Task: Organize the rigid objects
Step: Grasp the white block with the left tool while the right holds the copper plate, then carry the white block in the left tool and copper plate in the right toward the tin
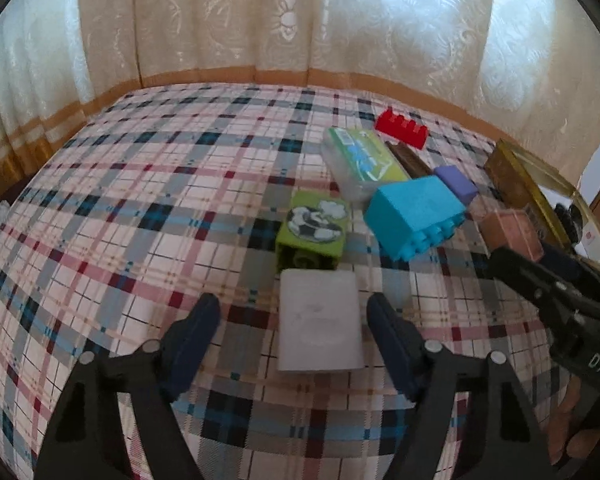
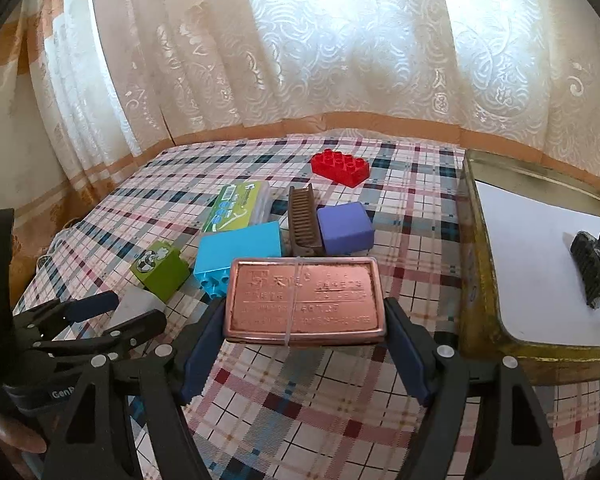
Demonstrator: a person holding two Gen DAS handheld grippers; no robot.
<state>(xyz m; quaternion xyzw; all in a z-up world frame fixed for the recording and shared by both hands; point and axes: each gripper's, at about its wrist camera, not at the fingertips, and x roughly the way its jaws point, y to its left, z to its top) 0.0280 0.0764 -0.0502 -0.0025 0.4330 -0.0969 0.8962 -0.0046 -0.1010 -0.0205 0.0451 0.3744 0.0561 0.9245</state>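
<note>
My right gripper [image 2: 305,312] is shut on a flat copper-coloured tin [image 2: 303,300] bound with a rubber band, held just above the cloth left of the gold tray [image 2: 470,264]. The tin also shows in the left wrist view [image 1: 510,232]. My left gripper [image 1: 294,312] is open, its fingers either side of a white block [image 1: 320,326] lying on the cloth. Beyond lie a green picture block [image 1: 314,230], a blue brick [image 1: 414,216], a purple block [image 1: 456,184], a brown comb [image 1: 408,158], a clear case with a green label [image 1: 362,162] and a red brick [image 1: 402,128].
The table has a plaid cloth [image 1: 140,200], with lace curtains behind. The gold tray has a white liner [image 2: 540,248] with a dark hair clip [image 2: 594,266] on it. My left gripper shows at the left in the right wrist view [image 2: 100,312].
</note>
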